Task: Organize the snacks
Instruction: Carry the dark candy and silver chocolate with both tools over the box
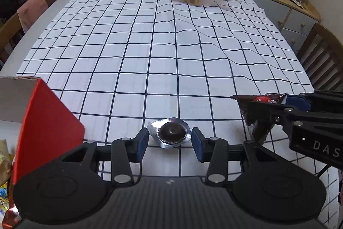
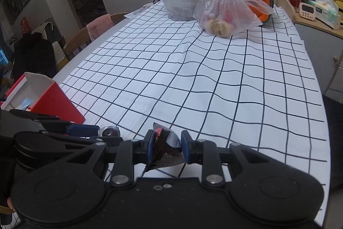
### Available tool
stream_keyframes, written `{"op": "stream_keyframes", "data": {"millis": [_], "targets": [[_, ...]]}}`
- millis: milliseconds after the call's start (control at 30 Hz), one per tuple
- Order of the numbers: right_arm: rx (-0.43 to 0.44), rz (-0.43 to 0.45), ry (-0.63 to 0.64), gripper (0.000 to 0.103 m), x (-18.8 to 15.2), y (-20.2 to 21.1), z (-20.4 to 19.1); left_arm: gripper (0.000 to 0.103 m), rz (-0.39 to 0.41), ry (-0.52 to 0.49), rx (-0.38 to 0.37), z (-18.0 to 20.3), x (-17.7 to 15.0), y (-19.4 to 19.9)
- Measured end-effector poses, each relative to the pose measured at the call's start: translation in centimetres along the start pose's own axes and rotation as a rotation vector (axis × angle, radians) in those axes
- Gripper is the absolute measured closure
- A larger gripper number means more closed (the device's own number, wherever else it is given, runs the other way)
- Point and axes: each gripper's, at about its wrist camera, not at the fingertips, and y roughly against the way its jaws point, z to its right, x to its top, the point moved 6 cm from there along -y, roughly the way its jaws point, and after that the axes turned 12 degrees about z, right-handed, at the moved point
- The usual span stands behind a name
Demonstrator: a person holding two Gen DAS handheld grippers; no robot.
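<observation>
Mid-sort: left tongs (image 1: 169, 141) clamped on the foil snack cup (image 1: 171, 134), right tongs (image 2: 167, 144) pinching the dark wrapper (image 2: 166, 151), both off the worktop; next, drop into red box (image 2: 54, 100)

The red box (image 1: 49, 128) is cut off by the left wrist view's edge at nine o'clock, so its inside stays hidden there; below it, at seven o'clock, crumpled yellow and red wrappers (image 1: 5, 190) run out of the picture, their print unreadable. The right gripper (image 1: 285, 100) enters from three o'clock with lettering sliced off mid-word. Its dark snack packet (image 2: 166, 148) is partly covered by the blue pads (the label cannot be made out). In the right wrist view the small foil cup (image 2: 109, 132) at nine o'clock is half hidden behind the left gripper (image 2: 96, 129). What fills the clear plastic bag (image 2: 227, 14) at twelve o'clock is too blurred to name.
</observation>
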Motion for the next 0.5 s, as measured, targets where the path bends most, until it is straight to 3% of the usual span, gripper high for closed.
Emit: {"op": "stream_keyframes", "data": {"millis": [500], "targets": [[-0.033, 0.069, 0.040, 0.079, 1.8, 7.7, -6.7, 0.060, 0.073, -0.040, -0.077, -1.7, 0.9, 8.6]]}}
